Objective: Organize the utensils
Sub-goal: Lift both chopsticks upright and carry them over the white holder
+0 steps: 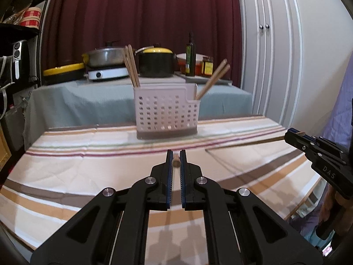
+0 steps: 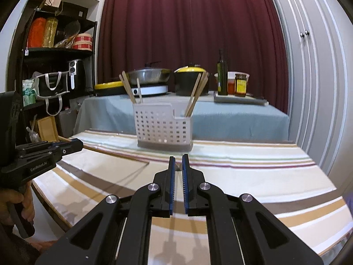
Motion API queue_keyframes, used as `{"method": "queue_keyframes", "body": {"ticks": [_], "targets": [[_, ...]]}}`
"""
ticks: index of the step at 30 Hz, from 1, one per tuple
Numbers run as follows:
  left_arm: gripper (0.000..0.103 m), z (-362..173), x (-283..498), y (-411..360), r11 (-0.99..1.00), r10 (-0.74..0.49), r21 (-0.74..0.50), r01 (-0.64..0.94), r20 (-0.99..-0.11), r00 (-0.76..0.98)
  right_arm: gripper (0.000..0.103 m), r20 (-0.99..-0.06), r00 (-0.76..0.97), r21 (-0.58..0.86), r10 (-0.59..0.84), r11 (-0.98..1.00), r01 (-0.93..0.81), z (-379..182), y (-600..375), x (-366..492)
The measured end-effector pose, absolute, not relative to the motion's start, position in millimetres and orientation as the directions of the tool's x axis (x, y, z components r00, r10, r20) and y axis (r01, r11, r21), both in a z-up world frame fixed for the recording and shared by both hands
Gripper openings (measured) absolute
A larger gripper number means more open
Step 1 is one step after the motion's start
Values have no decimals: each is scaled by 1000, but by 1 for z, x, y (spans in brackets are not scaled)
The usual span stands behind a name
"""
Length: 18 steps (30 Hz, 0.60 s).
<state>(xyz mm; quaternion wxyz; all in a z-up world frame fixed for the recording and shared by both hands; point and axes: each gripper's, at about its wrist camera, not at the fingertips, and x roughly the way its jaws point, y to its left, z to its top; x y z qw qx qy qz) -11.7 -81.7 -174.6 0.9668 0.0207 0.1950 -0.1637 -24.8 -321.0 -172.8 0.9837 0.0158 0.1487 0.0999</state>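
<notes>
A dark red curtain (image 1: 141,15) hangs behind your striped cloth tabletop (image 1: 88,172), with a second table in grey-blue cloth carrying pots and jars whose labels are too blurred to read. On your left tool (image 1: 175,154) you are pinching one wooden chopstick (image 1: 176,161); only its round end shows between the blue ribbed pads, the rest is hidden. Its side, seen from the right wrist, reads "GenRobot.AI". Your right tool (image 2: 178,159) is nearly closed on a second chopstick (image 1: 247,143), a thin tapered stick reaching out over the cloth; in the right wrist view just a blurred bit shows between the jaws. Its body bears the letters "DAS", the rest cut off. The perforated white plastic holder (image 1: 166,112) stands upright at the far edge of the tabletop, chopsticks leaning in its left and right ends.
</notes>
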Motion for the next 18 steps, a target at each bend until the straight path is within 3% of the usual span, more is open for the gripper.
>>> {"method": "queue_keyframes", "body": {"ticks": [8, 18], "targets": [[6, -138, -12, -70, 956, -282, -25, 291, -340, 897, 7, -260, 944, 88, 203, 979, -186, -148, -326, -22], [6, -119, 6, -60, 975, -215, -21, 222, -365, 906, 7, -293, 934, 87, 202, 979, -185, -135, -322, -1]]}}
